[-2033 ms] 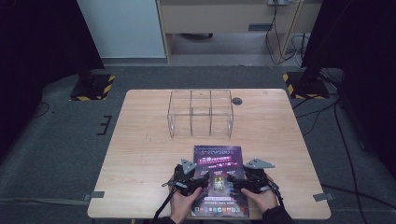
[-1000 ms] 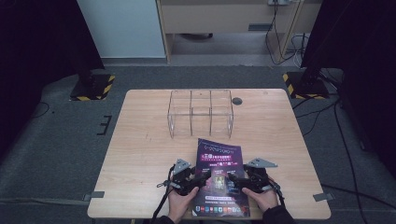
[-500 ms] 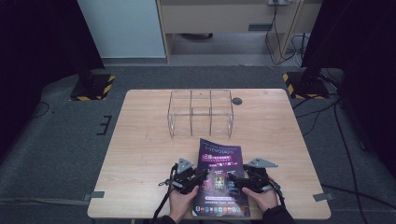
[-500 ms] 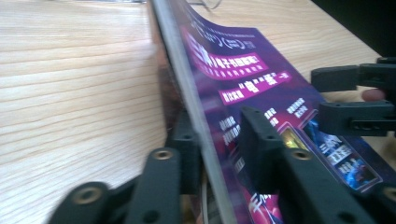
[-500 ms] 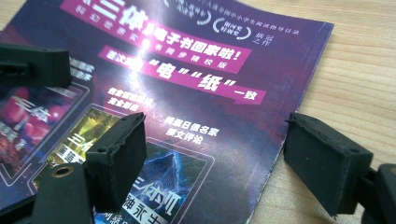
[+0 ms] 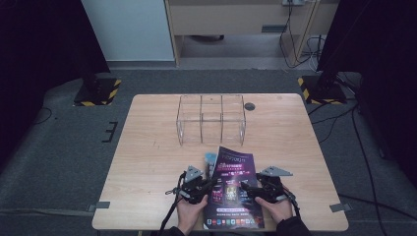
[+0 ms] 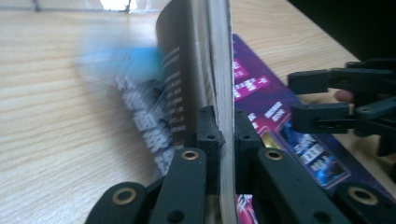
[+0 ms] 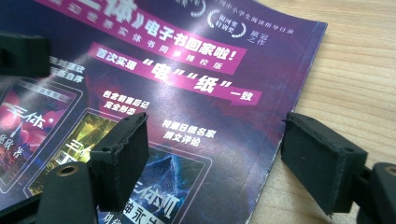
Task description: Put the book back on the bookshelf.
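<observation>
We see grey carpet floor [image 6: 59,162], pale wooden surface [image 6: 147,147], white panel [image 6: 130,29], black-and-yellow striped stand bases [image 6: 96,91], trailing cables [image 6: 339,118].

One magazine [image 6: 233,189] — one clear three-compartment box [image 6: 211,119] — two claws.

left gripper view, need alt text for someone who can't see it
The left tool is shut on the lifted edge of a purple glossy magazine, whose pages stand up over a light wooden table. The right tool hovers over the magazine's cover, jaws apart.
</observation>
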Action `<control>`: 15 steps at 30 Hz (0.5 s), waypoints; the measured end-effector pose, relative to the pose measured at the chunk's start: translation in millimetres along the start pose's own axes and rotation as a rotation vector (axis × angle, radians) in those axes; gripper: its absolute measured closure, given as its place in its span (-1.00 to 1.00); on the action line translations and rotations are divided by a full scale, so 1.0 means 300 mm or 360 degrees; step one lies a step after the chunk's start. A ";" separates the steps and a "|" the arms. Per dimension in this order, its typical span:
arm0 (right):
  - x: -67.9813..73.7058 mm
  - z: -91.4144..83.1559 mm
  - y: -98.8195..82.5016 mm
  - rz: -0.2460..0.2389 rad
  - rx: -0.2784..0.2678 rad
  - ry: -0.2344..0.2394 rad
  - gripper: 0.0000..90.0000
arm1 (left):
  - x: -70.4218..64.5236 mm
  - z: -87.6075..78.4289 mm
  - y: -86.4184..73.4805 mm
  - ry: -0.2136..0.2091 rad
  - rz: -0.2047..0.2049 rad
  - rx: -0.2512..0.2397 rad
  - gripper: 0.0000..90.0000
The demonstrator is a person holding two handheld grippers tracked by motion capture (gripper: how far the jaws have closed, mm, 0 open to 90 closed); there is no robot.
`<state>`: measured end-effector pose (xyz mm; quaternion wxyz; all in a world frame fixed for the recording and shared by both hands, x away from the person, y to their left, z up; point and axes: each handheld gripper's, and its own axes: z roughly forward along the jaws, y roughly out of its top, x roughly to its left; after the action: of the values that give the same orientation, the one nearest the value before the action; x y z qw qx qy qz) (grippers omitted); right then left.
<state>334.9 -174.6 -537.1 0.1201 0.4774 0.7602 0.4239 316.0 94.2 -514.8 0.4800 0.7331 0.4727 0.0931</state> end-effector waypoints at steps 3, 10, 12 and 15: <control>-0.002 -0.001 0.000 -0.0003 0.0001 0.0010 -0.49 | -0.002 -0.003 0.001 -0.0012 0.0003 -0.0010 0.89; -0.014 -0.019 0.006 0.0013 -0.0017 0.0036 -0.55 | -0.004 -0.021 0.014 -0.0044 -0.0005 -0.0045 0.89; -0.019 -0.028 0.009 0.0033 -0.0050 0.0049 -0.56 | -0.008 -0.028 0.020 -0.0054 -0.0006 -0.0056 0.89; -0.030 -0.040 0.011 0.0055 -0.0071 0.0054 -0.56 | -0.010 -0.040 0.029 -0.0073 -0.0014 -0.0077 0.89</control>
<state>334.5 -187.8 -529.3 0.1107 0.4803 0.7442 0.4508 312.5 98.5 -500.7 0.5089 0.7211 0.4623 0.0855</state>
